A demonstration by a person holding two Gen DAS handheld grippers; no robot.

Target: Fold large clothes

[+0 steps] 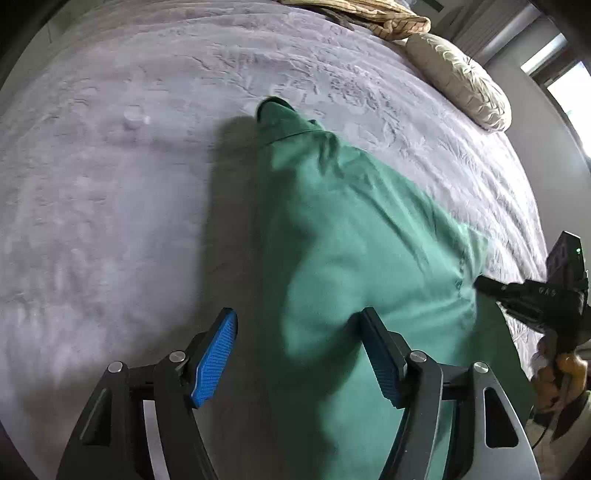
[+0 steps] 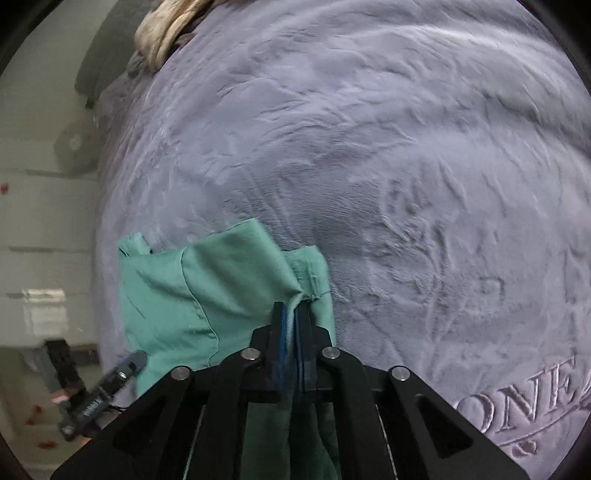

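A green garment [image 1: 354, 229] hangs lifted over a lilac plush bedspread [image 1: 129, 203], its far end touching the bed. My left gripper [image 1: 299, 350] is open; its blue-padded fingers [image 1: 216, 358] straddle the cloth's left edge without holding it. My right gripper [image 2: 291, 317] is shut on a gathered fold of the green garment [image 2: 229, 288] and holds it up. The right gripper also shows at the right of the left wrist view [image 1: 524, 291]. The left gripper shows blurred at the lower left of the right wrist view [image 2: 110, 384].
A cream patterned pillow [image 1: 461, 85] and a tan striped blanket [image 1: 376, 18] lie at the bed's far end. A small round bump [image 1: 132, 117] sits on the bedspread. The bed edge and tiled floor [image 2: 44, 240] lie to the left. Embroidered lettering [image 2: 528, 402] marks the bedspread.
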